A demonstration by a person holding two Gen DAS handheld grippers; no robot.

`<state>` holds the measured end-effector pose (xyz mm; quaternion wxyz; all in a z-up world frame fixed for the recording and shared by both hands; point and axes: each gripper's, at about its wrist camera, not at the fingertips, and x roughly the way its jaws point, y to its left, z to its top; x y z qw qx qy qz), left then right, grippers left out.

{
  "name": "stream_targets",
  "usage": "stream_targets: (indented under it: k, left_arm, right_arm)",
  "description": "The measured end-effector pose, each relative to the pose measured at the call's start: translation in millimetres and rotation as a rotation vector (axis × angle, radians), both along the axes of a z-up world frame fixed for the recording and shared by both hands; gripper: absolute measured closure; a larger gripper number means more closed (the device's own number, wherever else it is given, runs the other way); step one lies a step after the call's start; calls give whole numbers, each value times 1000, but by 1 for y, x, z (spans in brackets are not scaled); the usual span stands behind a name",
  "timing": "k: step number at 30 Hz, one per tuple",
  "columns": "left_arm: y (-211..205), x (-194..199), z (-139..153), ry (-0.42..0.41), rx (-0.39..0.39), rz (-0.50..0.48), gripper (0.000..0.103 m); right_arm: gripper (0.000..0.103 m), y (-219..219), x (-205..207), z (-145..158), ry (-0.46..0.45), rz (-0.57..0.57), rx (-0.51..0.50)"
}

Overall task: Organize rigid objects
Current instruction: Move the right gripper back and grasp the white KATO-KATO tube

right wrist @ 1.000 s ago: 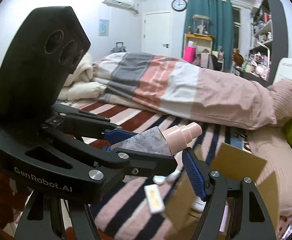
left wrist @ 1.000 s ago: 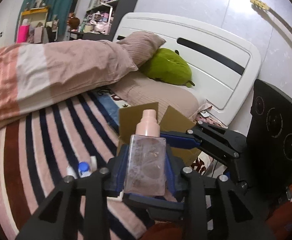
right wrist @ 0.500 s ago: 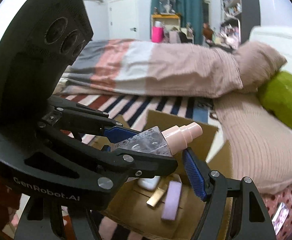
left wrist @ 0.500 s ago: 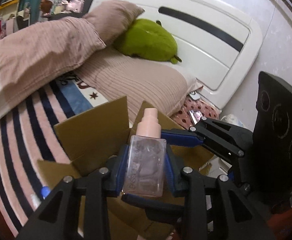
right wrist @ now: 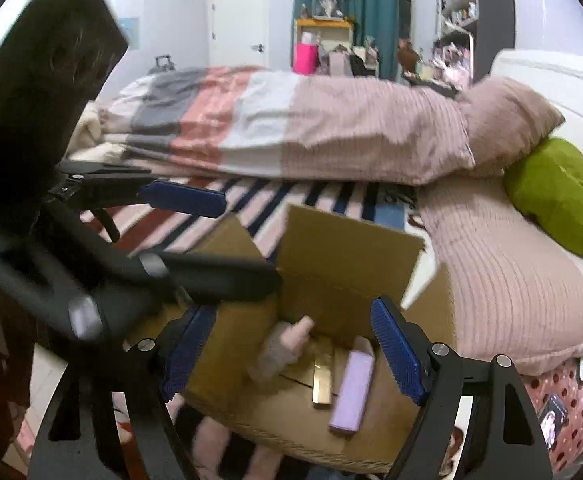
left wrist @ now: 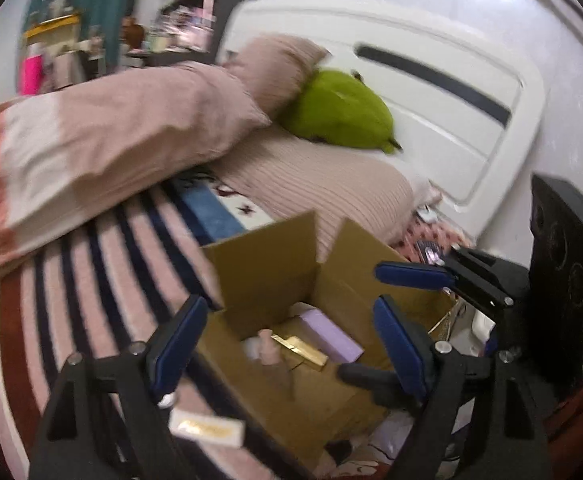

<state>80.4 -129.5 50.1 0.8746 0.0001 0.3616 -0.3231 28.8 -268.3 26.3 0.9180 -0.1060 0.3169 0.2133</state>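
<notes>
Left wrist view: the left gripper (left wrist: 287, 344) has its fingers spread wide, nothing between them. Below it stands the box (left wrist: 267, 268), open, flaps up, on the striped bed cover. In the box lie the bottle (left wrist: 269, 350) w/ a pink cap, a gold bar (left wrist: 301, 350) and a lilac case (left wrist: 331, 332). The bottle is blurred, so I cannot tell if it rests flat or is tilted against the wall. The right gripper (left wrist: 395, 292) shows at the right, over the box edge, its fingers also apart. A small white card (left wrist: 207, 428) lies on the cover just beside the box, outside it.

Right wrist view: the right gripper (right wrist: 291, 356) is spread and empty, hanging above the box (right wrist: 347, 248). The bottle (right wrist: 281, 350) leans w/ its cap up toward the far wall; gold bar (right wrist: 322, 380) is just beside it, then the lilac case (right wrist: 351, 392). The left gripper (right wrist: 211, 236) crosses at the left, open too, blurred.

Handling, as judgement: the bottle looks like clear glass or hard plastic w/ liquid, so prob. stiff, somewhat heavy for its size, smooth, and it can break or slide. Best hold is across the flat sides of the body, near the middle, not on the narrow cap. The gold bar and lilac case look light, rigid and slippery; take them across the short width. The card seems thin, so hard to pinch from a soft cover; approach from its edge.
</notes>
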Motion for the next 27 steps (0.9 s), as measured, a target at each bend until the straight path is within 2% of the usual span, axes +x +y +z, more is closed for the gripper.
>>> stream_targets:
  k: [4, 8, 12, 16, 20, 24, 27]
  left_arm:
    - [61, -17, 7, -51, -10, 159, 20]
    - [136, -38, 3, -79, -48, 287, 20]
    - [190, -52, -18, -86, -23, 379, 20]
    - [223, -65, -43, -79, -13, 424, 20]
    - [243, -71, -70, -62, -4, 431, 20]
    - [249, -74, -94, -46, -25, 407, 20]
    - [247, -74, -104, -37, -30, 379, 20]
  right_arm:
    - [25, 40, -16, 10, -21, 110, 21]
    - [25, 92, -29, 7, -11, 243, 36]
    - [26, 140, -33, -13, 40, 332, 3]
    - [26, 177, -28, -45, 113, 381, -9]
    - [26, 186, -14, -81, 185, 344, -56]
    - [26, 173, 10, -126, 233, 212, -164]
    - [27, 156, 29, -148, 271, 126, -209]
